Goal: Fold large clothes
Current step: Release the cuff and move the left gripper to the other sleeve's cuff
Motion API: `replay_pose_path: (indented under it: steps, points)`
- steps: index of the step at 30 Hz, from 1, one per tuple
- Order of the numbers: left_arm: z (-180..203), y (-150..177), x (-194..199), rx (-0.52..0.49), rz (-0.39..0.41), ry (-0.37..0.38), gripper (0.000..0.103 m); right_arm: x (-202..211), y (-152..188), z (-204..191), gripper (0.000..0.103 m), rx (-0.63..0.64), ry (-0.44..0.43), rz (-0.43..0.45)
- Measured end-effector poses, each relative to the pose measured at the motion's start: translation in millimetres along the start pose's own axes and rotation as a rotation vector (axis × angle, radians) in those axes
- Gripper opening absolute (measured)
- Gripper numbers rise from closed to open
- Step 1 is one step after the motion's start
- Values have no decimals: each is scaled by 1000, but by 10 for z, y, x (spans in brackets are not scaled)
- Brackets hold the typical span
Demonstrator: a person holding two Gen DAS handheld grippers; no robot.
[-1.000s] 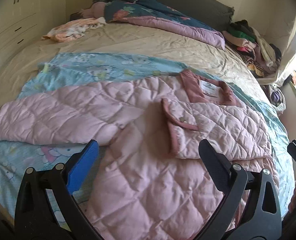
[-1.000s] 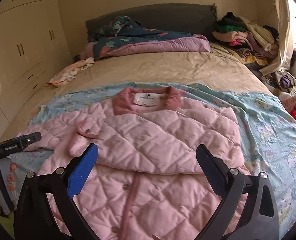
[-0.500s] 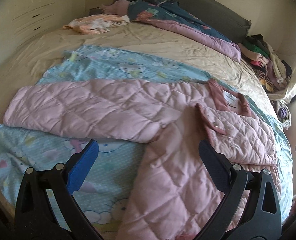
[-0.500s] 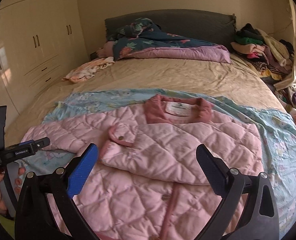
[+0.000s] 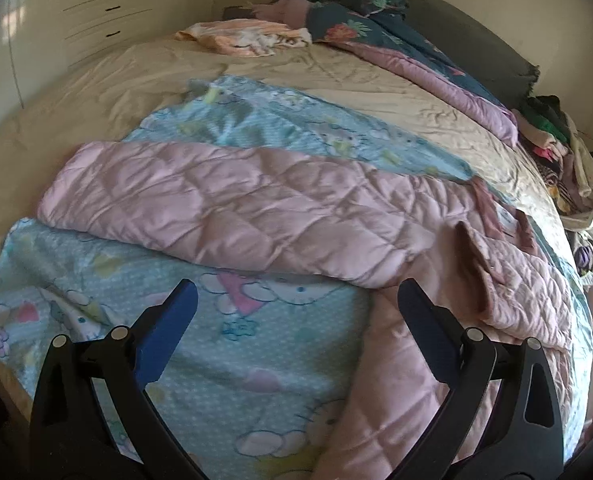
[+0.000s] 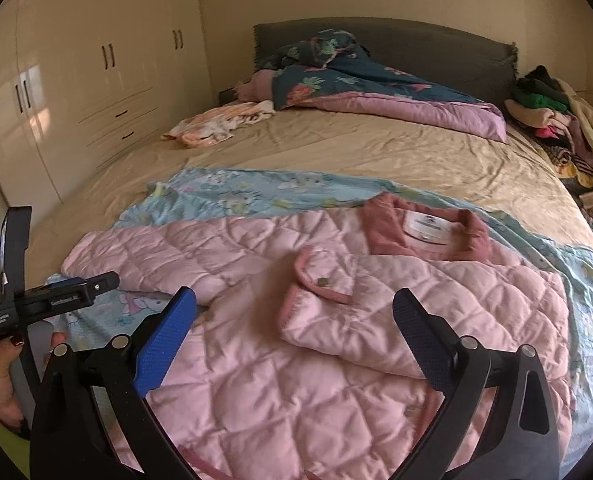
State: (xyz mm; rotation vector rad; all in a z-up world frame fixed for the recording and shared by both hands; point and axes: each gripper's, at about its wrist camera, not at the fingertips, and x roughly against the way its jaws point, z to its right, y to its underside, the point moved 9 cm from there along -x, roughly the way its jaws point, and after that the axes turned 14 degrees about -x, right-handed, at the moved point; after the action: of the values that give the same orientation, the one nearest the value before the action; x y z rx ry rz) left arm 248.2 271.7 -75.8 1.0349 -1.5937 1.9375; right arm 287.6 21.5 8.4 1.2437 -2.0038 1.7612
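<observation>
Broadly, we show a wide bed with a beige wrinkled sheet, overlaid by a light-blue cartoon-print cotton blanket, on which lies the task's thing: a pale pink diamond-quilted padded jacket.

In the right wrist view the jacket fills the 6 o'clock half of the frame, with its dusty-rose collar and white neck label toward 1 o'clock. One long quilted sleeve runs flat toward 9 o'clock. The other sleeve is already folded across the chest, so that its rose-trimmed snap-button cuff rests near the centre.

We judge the jacket to be light for its bulk, soft and springy. Its sheen suggests a smooth shell that may slide on the blanket, so folds are likely to puff back unless pressed. The extended sleeve seems best pinched near its free end, at 9 o'clock in the left wrist view, where the padding can be gathered into a single ridge.

The left gripper hovers over the blanket just below that sleeve, its jaws spread wide and empty; a hand carries it at 8 o'clock in the right wrist view. The right gripper is likewise spread wide above the jacket front, grasping nothing.
</observation>
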Motion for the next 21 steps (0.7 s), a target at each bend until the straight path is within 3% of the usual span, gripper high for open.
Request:
replay_pose_path:
  steps: [10, 21]
  points:
    - [-423, 104, -124, 71, -17, -31, 94, -314, 154, -543, 98, 63, -51, -57]
    - [-881, 218, -390, 167, -44, -53, 94, -657, 318, -830, 98, 97, -74, -113]
